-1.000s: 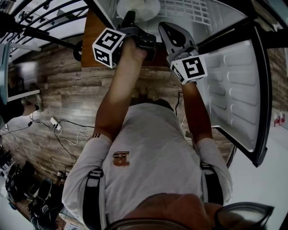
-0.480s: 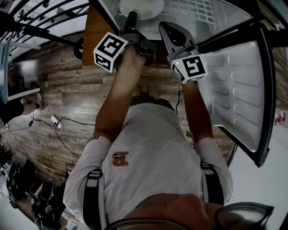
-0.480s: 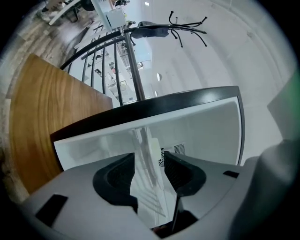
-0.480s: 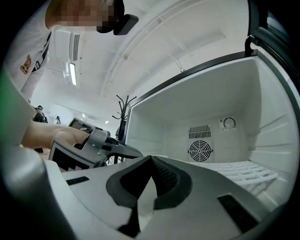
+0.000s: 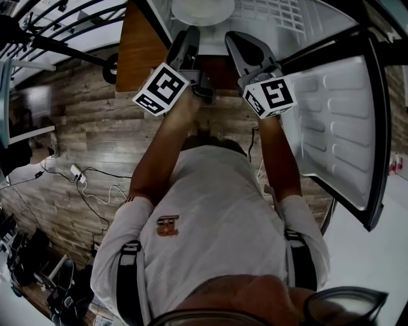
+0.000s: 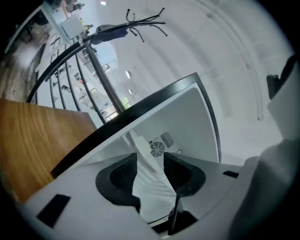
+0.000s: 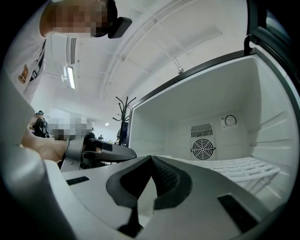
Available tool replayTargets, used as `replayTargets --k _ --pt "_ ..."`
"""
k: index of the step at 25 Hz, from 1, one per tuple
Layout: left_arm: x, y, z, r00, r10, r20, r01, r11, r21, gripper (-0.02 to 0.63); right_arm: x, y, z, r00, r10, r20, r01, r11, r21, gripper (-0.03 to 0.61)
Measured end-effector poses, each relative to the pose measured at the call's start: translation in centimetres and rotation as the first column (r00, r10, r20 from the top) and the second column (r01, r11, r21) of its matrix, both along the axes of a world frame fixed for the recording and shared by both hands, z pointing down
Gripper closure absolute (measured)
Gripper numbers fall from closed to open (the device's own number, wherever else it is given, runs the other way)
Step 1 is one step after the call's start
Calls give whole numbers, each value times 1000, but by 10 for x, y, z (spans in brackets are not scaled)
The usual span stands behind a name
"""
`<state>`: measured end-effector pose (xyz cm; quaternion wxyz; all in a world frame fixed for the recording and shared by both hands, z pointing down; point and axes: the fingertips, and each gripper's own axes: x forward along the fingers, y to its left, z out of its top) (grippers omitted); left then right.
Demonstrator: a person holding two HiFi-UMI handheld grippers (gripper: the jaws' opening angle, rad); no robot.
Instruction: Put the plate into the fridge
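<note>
Head view, plate: the plate (image 5: 194,9) lies on the left part of the shelf (image 5: 264,16) inside the fridge (image 5: 306,25), at the very top of the view.
Head view, left tool: the left tool (image 5: 189,37) has let go within the last second. A second ago it reached up to the plate's rim. Now it is drawn back just short of the plate, clear of it, and rolled over to one side.
Head view, right tool: the right tool (image 5: 241,44) hovers beside the left one in front of the fridge's mouth, much where it was, carrying nothing.
Head view, door: the door (image 5: 335,121) stands swung wide on the right.
Left tool view, jaws: the left tool (image 6: 150,161) has its jaws wide apart. Only the white inside of the fridge and its fan (image 6: 157,148) show between the pads. The plate cannot be picked out here.
Right tool view, jaws: the right tool (image 7: 151,161) has its tips together, closed on nothing. Past them lie the bare right part of the shelf (image 7: 243,168) and the fan (image 7: 203,149) on the back wall. The left tool (image 7: 101,152) sits off to the left.
Meaning for the task: the plate looks delivered and released, so the placing itself seems done. What likely remains is pulling both tools clear of the fridge, and perhaps shutting the door.
</note>
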<state>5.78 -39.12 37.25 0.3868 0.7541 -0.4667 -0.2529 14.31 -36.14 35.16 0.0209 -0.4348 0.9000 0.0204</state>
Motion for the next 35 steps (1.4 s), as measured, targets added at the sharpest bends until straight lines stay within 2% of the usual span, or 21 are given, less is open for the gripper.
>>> replayTargets --k 3,6,10,15,18,22,25,29,35 --pt "-1 8 -16 994 11 111 -24 993 117 465 -4 3 -3 1000 -15 19 15 1000 1 546" --pt "0 17 -35 973 10 230 -65 970 233 519 -10 7 -8 999 -31 23 30 1000 8 546" --pt "1 27 -52 931 -7 364 -128 930 344 565 -16 13 -16 999 -45 22 44 999 23 546" --pt "9 39 -65 858 -29 512 -231 870 436 583 -21 19 -26 998 -54 29 53 998 46 546" --pt "13 47 -72 828 -24 560 -286 841 459 589 -24 24 -32 998 -58 29 56 997 61 546" --pt "21 59 -80 800 20 600 -386 783 487 594 -28 34 -38 998 -59 15 57 995 80 546" --pt "27 67 -82 781 54 622 -442 752 489 595 -28 40 -41 999 -49 4 48 994 95 546" --pt "34 75 -80 760 88 644 -490 729 478 595 -25 47 -44 999 -31 -11 32 993 109 546" --pt "41 82 -80 754 98 649 -511 708 487 595 -21 54 -47 1000 -9 -18 11 993 119 546"
